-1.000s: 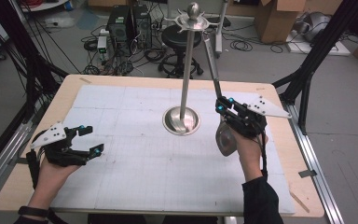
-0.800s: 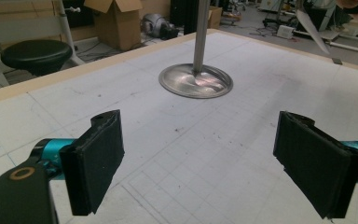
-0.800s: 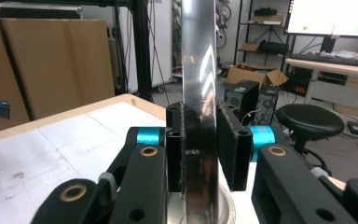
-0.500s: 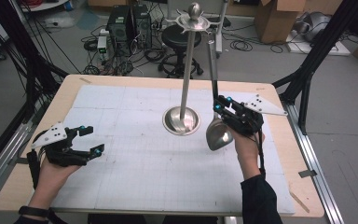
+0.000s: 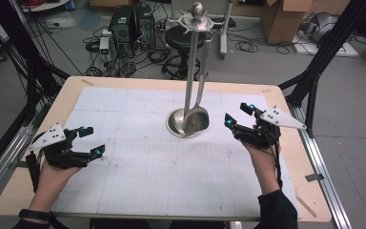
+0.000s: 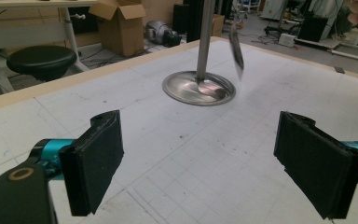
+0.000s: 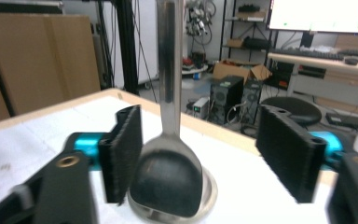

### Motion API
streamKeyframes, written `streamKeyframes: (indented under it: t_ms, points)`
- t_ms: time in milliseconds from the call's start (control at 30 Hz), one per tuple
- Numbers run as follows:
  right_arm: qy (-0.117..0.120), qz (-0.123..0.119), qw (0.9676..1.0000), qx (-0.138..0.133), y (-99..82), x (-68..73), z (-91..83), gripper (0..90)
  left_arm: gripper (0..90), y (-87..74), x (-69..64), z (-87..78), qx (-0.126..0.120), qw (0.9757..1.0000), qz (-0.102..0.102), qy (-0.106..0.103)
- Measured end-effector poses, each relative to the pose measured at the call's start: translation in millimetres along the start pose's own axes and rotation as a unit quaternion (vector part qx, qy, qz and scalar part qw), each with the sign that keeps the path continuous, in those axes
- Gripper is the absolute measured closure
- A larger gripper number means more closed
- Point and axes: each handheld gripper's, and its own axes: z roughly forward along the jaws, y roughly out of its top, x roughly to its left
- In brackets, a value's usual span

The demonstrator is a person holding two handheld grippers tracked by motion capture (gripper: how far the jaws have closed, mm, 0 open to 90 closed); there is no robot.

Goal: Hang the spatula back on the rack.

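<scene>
here the right tongs (image 5: 236,114) (parted, empty, like the left tongs (image 5: 89,141)) could knock the hanging ladle (image 5: 196,114) swinging off its stand (image 5: 189,71).

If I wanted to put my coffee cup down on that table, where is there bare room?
Plenty: the wide white mat between the left tool and the right tool, in front of the stand's round base, is bare. So are both far corners behind the stand. It is crowded only at the base, where the hanging ladle dangles.
</scene>
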Motion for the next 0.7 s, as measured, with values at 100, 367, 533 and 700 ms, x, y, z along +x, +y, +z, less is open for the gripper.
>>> streamKeyframes:
  t_ms: [100, 367, 533, 700]
  points:
    - [-0.004, -0.005, 0.9999, 0.014, -11.3, -0.9, -9.2, 23.0, 15.9, 0.8, 1.7, 1.1, -0.001, 1.0000, 0.000, 0.004]
    - [-0.013, 0.008, 0.9994, 0.030, -44.6, -8.1, -30.9, 17.5, 15.8, 2.3, 5.9, 3.2, -0.006, 0.9999, 0.000, 0.010]
    - [-0.018, 0.013, 0.9981, 0.057, -63.4, -14.7, -35.1, 16.8, 15.8, 1.7, 7.4, 2.8, -0.002, 0.9999, 0.002, 0.016]
    - [-0.026, 0.010, 0.9961, 0.084, -77.7, -21.2, -34.0, 16.8, 15.8, 0.9, 7.4, 3.8, 0.004, 0.9998, 0.007, 0.019]
